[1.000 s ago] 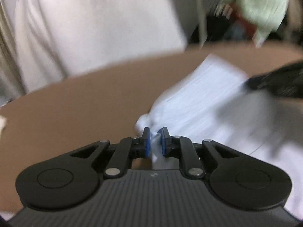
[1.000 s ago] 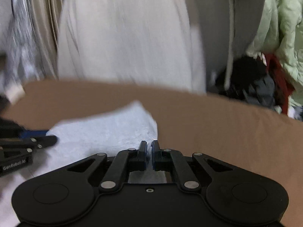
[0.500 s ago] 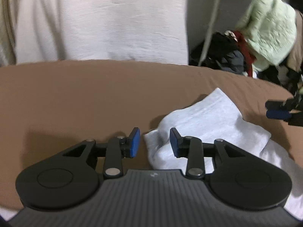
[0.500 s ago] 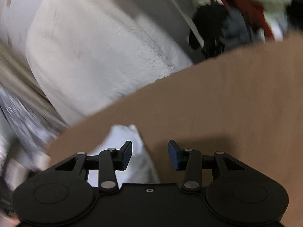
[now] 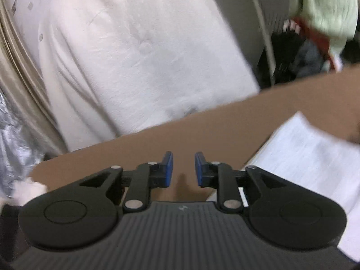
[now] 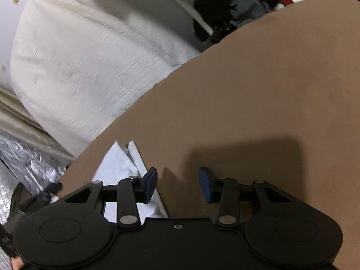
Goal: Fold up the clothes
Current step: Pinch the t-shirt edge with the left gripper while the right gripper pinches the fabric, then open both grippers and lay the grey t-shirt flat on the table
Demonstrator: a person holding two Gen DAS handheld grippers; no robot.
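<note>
A folded white garment (image 5: 301, 157) lies on the brown table (image 5: 202, 130), to the right of my left gripper (image 5: 184, 168). The left gripper is open and empty over bare table, its blue pads apart. In the right wrist view the same white garment (image 6: 122, 164) lies at the lower left, with its edge under the left finger. My right gripper (image 6: 177, 184) is open and empty over the brown table (image 6: 258, 103), just to the right of the garment.
A large white cushion-like bulk (image 5: 139, 51) stands beyond the table's far edge, also in the right wrist view (image 6: 78, 51). A pile of dark, red and pale green clothes (image 5: 315, 33) lies at the back right. Silver foil material (image 6: 29, 157) is at the left.
Both grippers were shut on the white garment a second ago. They opened and let it go, then swung away: the left one to the garment's left, the right one to its right.
</note>
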